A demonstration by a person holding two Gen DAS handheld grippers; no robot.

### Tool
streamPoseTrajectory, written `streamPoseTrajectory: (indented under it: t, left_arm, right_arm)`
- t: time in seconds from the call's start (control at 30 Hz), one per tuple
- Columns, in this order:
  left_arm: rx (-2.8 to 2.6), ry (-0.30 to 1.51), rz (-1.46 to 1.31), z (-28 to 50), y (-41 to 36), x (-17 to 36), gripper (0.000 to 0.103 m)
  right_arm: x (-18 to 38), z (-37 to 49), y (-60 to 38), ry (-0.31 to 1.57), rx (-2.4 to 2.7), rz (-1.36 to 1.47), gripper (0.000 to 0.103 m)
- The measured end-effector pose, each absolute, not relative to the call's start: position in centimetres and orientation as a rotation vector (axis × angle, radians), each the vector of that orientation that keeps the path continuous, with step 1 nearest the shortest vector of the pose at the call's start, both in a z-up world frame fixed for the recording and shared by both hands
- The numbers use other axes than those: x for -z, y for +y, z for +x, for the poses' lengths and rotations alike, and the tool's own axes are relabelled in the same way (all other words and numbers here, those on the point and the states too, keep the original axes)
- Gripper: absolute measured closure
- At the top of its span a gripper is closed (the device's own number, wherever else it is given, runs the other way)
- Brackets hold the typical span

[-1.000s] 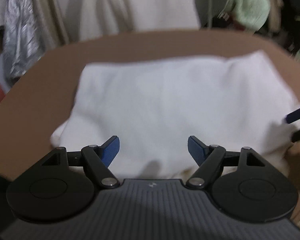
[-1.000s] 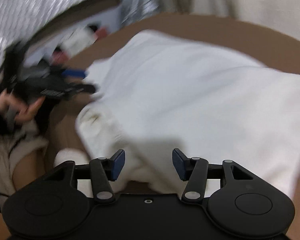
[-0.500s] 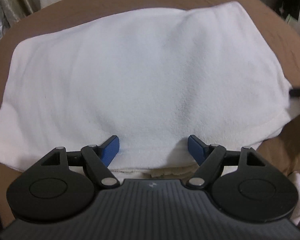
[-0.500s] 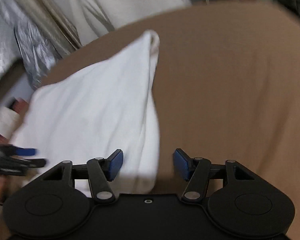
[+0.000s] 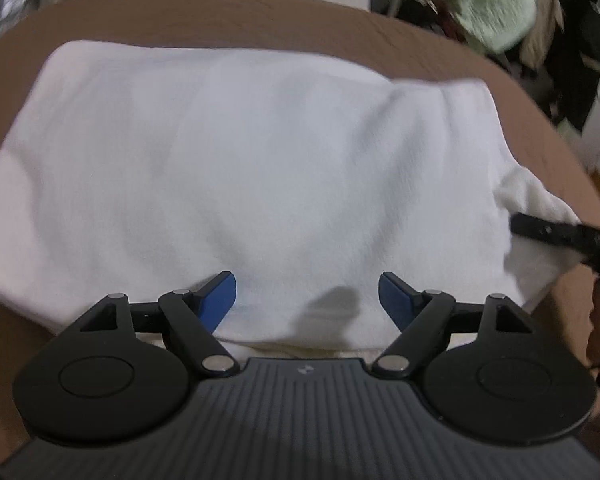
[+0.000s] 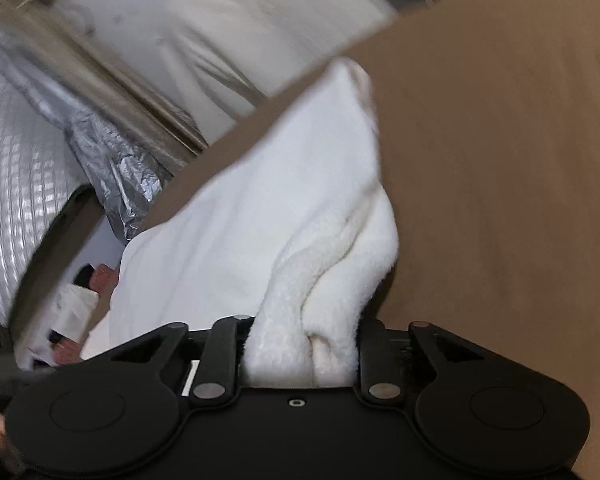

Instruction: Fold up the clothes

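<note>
- The left gripper (image 5: 307, 294) had its jaws wide apart, and nothing was held between the blue pads (image 5: 220, 295)
- The white garment (image 5: 252, 176) lay flat on the brown surface (image 5: 260, 12) directly ahead of these jaws; its near edge passed under and between the two fingers, and the cloth spread beyond them to both sides
- To the right of the left jaws, a black finger of the right gripper (image 5: 556, 234) reached in at the right edge of the cloth, where thicker layers stuck out
- In the right wrist view, the right gripper (image 6: 300, 344) was closed on a thick bunch of the white garment (image 6: 284, 208); the fabric filled the whole space between the jaws and hid the pads
- Ahead and left of the right jaws the cloth stretched away, and to their right only the brown surface (image 6: 500, 160) showed
- Risk, as I judge it: the right side was held and the left side was free, so a pull could drag the whole garment and wrinkle it instead of folding it
- The bunch looked thick and fluffy, so some layers could slip out of the grip, and the fold would become uneven
</note>
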State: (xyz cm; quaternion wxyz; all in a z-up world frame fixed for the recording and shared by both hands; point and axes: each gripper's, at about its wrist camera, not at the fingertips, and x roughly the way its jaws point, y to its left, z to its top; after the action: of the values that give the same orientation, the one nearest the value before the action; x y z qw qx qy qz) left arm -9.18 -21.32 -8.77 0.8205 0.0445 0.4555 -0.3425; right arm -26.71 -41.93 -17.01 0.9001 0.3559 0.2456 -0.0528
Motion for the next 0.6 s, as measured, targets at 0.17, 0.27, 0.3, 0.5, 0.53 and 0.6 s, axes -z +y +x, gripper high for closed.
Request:
streamPoseTrajectory:
  t: [0.17, 0.27, 0.3, 0.5, 0.53, 0.6]
  left_arm:
    - [0.681, 0.963, -0.088, -6.2, -17.2, 5.7, 0.024]
    - [0.651, 0.966, -0.085, -4.1, -15.6, 3.2, 0.024]
    - [0.657, 0.960, -0.094, -3.3, -15.1, 2.3, 0.024]
    - [0.640, 0.832, -0.174, 1.5, -11.8, -2.7, 0.024]
    - [0.640, 0.811, -0.200, 2.2, -11.3, -2.9, 0.024]
    - [0.629, 0.768, -0.280, 3.0, -9.3, -2.2, 0.024]
  right_arm:
    - [9.2, -24.3, -41.2, 0.439, 0.044, 0.525, 0.079]
    - [3.9, -20.0, -40.0, 0.452, -0.017, 0.419, 0.080]
    - [2.2, -18.5, -39.1, 0.466, -0.039, 0.380, 0.080]
    - [-5.0, -9.5, -31.7, 0.558, -0.226, 0.102, 0.080]
    - [-5.6, -8.4, -30.3, 0.572, -0.254, 0.057, 0.080]
    - [-6.0, -6.4, -27.4, 0.591, -0.304, -0.022, 0.081]
